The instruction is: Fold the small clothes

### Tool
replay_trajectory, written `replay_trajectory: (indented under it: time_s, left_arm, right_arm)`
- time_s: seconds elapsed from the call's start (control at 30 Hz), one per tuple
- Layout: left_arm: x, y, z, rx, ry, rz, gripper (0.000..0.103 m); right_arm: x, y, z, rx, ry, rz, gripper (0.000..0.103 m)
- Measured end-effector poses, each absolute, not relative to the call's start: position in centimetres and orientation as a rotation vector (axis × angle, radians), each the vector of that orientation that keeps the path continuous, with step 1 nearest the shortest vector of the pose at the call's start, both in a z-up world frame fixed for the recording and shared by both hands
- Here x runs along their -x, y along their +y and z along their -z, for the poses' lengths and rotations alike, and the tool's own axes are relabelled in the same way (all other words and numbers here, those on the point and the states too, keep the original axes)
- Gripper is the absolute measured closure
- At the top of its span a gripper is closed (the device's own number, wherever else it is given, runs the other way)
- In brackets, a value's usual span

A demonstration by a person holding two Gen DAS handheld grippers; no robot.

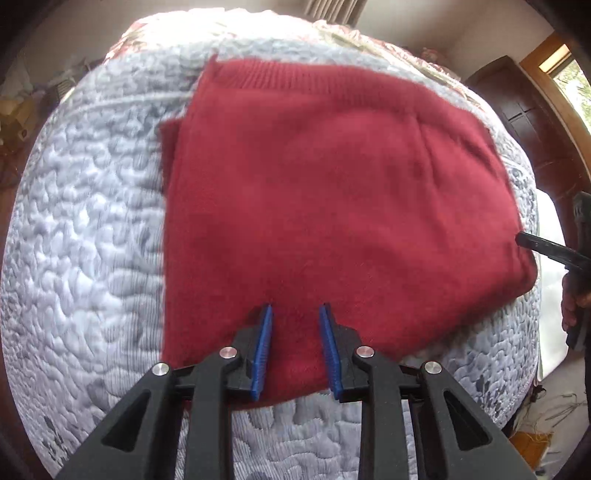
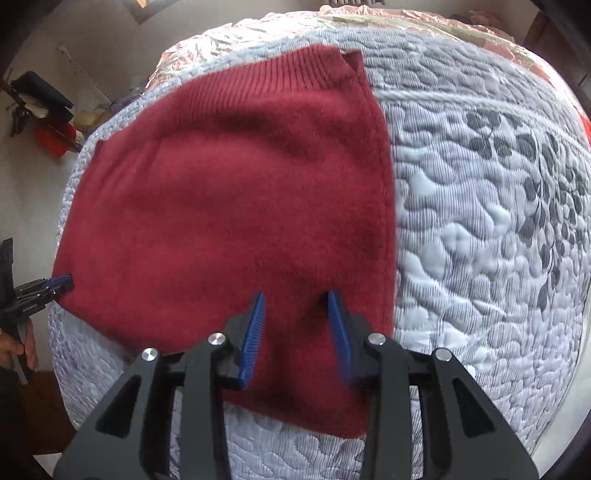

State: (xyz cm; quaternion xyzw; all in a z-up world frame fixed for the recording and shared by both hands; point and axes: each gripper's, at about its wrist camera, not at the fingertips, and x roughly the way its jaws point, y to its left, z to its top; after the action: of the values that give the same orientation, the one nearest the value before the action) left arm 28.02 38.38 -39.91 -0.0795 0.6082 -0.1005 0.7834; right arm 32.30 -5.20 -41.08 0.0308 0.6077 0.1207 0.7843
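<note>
Sweater (image 1: 332, 206) flat on quilted bed (image 1: 81, 236)

A home bedroom, probably: a quilted bedspread (image 2: 480, 221) fills the frame, curtains (image 1: 332, 7) top centre, wooden door (image 1: 517, 110) upper right.

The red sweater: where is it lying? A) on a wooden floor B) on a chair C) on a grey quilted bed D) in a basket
C: the red sweater is spread flat on the grey quilted bed, with both pairs of jaws open above its near edge.
</note>
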Motion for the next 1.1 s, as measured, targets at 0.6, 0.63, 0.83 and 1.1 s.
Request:
replay_trajectory:
  time_s: [0.6, 0.63, 0.83, 1.1]
  left_arm:
    - [-26.3, 32.6, 41.4, 0.036, 1.358, 0.233, 0.074]
    - [-26.4, 32.6, 41.8, 0.045, 1.361, 0.233, 0.074]
    - [-27.2, 33.1, 38.8, 0.165, 1.346, 0.273, 0.047]
    - [-32.6, 39.2, 36.6, 0.332, 1.365, 0.225, 0.022]
  right_arm:
    - [-28.5, -1.9, 42.3, 0.122, 1.279, -0.397, 0.060]
    - [-28.7, -1.8, 42.4, 0.123, 1.282, -0.396, 0.059]
    - [-29.2, -1.0, 40.6, 0.141, 1.284, -0.431, 0.055]
    - [-29.3, 2.1, 39.5, 0.136, 1.290, -0.501, 0.053]
